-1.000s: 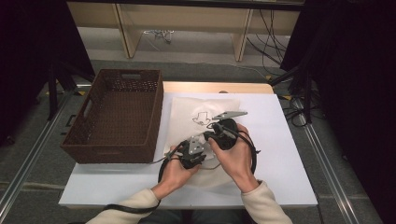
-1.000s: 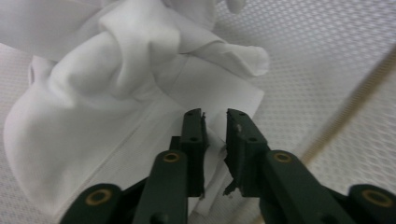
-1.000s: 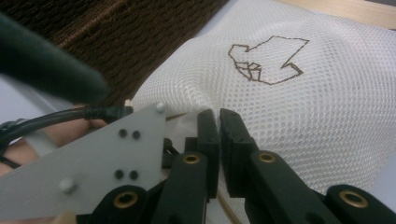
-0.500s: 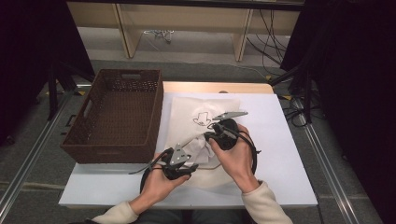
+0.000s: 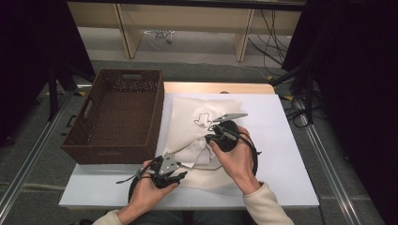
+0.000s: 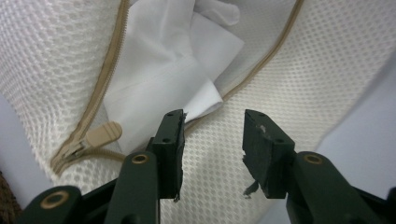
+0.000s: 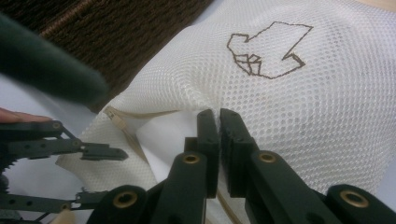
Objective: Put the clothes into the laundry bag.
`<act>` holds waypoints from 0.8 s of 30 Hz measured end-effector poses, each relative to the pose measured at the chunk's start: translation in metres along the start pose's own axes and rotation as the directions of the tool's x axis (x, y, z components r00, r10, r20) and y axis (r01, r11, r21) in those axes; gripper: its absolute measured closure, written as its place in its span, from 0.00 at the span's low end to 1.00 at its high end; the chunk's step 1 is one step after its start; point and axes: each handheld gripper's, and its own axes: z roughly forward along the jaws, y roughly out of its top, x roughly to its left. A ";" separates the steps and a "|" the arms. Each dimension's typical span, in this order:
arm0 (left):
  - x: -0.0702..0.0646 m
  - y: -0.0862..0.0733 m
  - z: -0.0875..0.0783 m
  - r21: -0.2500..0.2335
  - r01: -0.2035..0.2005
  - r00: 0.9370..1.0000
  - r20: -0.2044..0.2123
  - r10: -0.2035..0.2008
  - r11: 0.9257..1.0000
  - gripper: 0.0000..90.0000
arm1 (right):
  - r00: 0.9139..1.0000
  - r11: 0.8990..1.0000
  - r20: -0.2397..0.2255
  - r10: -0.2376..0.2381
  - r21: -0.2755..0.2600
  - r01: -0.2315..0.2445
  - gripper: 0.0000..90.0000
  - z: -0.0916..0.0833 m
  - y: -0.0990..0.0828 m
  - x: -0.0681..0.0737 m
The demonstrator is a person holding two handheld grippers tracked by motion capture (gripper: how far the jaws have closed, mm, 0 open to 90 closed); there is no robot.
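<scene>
A white mesh bag (image 5: 187, 115) with a brown stitched outline lies flat on the white table (image 5: 286, 140). Its beige zipper (image 6: 100, 88) is undone, and a white cloth (image 6: 159, 70) shows in the opening. My right gripper (image 7: 218, 114) is shut on the bag's upper mesh layer at the edge of the opening, by the bag's middle (image 5: 210, 140). My left gripper (image 6: 212, 126) hovers over the bag's near corner (image 5: 176, 165). Its jaws have just been closing a little but still stand apart with nothing gripped. The cloth's corner lies beside one jaw.
A brown wicker basket (image 5: 112, 151) stands empty at the table's left, touching the bag's left side. The zipper pull (image 6: 105, 134) lies left of my left jaws. White table surface stretches to the right of the bag. Cables trail from both grippers.
My left gripper has drawn back from beside the right one toward the table's near left, and its jaws have spread apart. The right hand has stayed where it was.
</scene>
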 end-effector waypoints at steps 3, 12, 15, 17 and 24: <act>-0.001 0.006 0.012 0.012 -0.018 1.000 -0.002 0.018 1.000 0.66 | 1.000 0.999 -0.004 0.029 0.015 -0.029 0.98 0.000 0.000 0.002; 0.004 0.016 0.037 0.063 0.015 0.999 -0.046 -0.012 0.998 0.77 | 1.000 1.000 0.009 0.011 -0.002 -0.011 0.98 -0.001 0.000 0.001; 0.006 0.019 0.042 0.082 0.030 0.999 -0.044 -0.026 0.996 0.77 | 1.000 1.000 0.011 0.017 -0.018 -0.016 0.98 0.000 0.000 0.002; 0.008 0.020 0.043 0.085 0.034 0.998 -0.054 -0.029 0.996 0.79 | 1.000 1.000 0.009 0.022 -0.016 -0.022 0.98 0.000 0.000 0.002; 0.012 0.025 0.051 0.095 0.038 0.998 -0.062 -0.033 0.995 0.92 | 1.000 1.000 0.007 0.012 -0.013 -0.012 0.98 0.000 0.000 0.002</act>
